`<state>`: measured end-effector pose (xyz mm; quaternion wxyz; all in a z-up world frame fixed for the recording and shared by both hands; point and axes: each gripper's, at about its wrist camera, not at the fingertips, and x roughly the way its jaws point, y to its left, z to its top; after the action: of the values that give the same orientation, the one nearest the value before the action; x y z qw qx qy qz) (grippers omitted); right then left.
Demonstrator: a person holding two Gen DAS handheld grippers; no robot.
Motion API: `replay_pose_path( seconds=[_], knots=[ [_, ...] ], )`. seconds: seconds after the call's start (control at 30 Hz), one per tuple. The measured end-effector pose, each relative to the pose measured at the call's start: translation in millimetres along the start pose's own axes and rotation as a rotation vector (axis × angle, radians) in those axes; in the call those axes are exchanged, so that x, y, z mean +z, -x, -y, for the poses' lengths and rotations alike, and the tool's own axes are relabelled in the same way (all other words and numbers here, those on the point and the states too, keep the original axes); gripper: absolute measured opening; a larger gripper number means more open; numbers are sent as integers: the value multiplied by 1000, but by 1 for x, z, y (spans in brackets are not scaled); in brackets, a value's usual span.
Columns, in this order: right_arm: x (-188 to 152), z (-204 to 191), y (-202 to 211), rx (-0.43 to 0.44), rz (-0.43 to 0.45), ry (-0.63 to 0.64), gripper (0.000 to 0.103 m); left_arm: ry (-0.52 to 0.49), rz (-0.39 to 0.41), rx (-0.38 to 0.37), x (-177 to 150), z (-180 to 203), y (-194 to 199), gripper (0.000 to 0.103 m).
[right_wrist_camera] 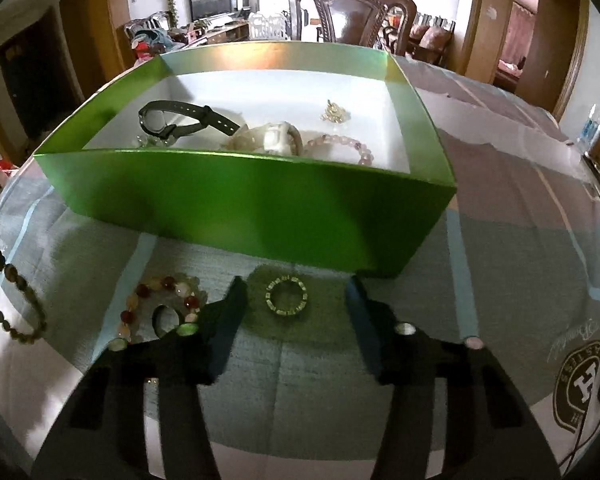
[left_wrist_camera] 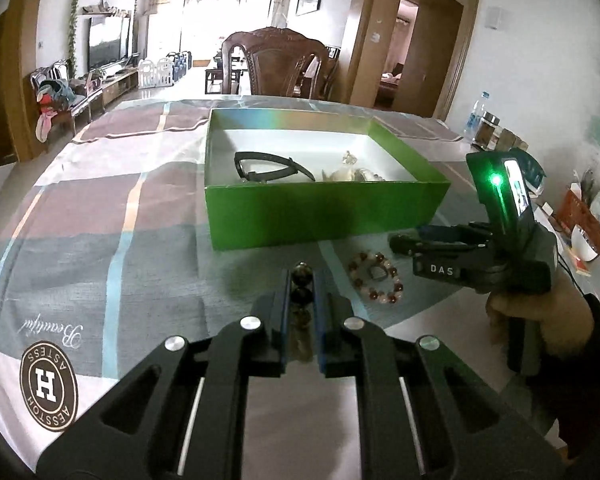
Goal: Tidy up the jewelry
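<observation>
Two grippers are working the tablecloth (left_wrist_camera: 100,216) in front of the green box (left_wrist_camera: 324,212), and the plan is looking clear: loose pieces are going into that box one by one. Already lying inside are a dark watch (right_wrist_camera: 176,122), a white watch (right_wrist_camera: 278,138), a pale pink bead strand (right_wrist_camera: 348,146) and a small gold piece (right_wrist_camera: 334,112). The left gripper (left_wrist_camera: 302,280) is clenching down on a dark beaded bracelet (left_wrist_camera: 303,276), its jaws nearly together with the beads pinched between them; in the right wrist view that bracelet's loose end is dangling at the far left edge, so it is riding clear of the cloth, presumably headed for the box. The right gripper (right_wrist_camera: 296,300) is pointing down at the cloth, jaws standing apart on either side of a small studded ring (right_wrist_camera: 287,295) lying flat just before the box's front wall; the pads are not touching it, so nothing is grasped there. Just beside its left finger a red and cream bead bracelet (right_wrist_camera: 160,304) is waiting on the cloth. The ring is flat and thin, so pinching it cleanly may be fiddly.
</observation>
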<state>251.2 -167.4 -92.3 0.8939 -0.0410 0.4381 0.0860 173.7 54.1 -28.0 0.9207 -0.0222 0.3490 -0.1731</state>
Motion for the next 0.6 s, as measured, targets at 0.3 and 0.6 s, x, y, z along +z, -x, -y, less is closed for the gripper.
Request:
replay_pose_path(
  seconds=[0.3,0.6],
  knots=[
    [-2,-2,13,14,34,-12,21,1,9,0,-2,1,8,11],
    [-33,-9,113,33,217,-27,21,14,29,47,-11,10,31,11]
  ],
)
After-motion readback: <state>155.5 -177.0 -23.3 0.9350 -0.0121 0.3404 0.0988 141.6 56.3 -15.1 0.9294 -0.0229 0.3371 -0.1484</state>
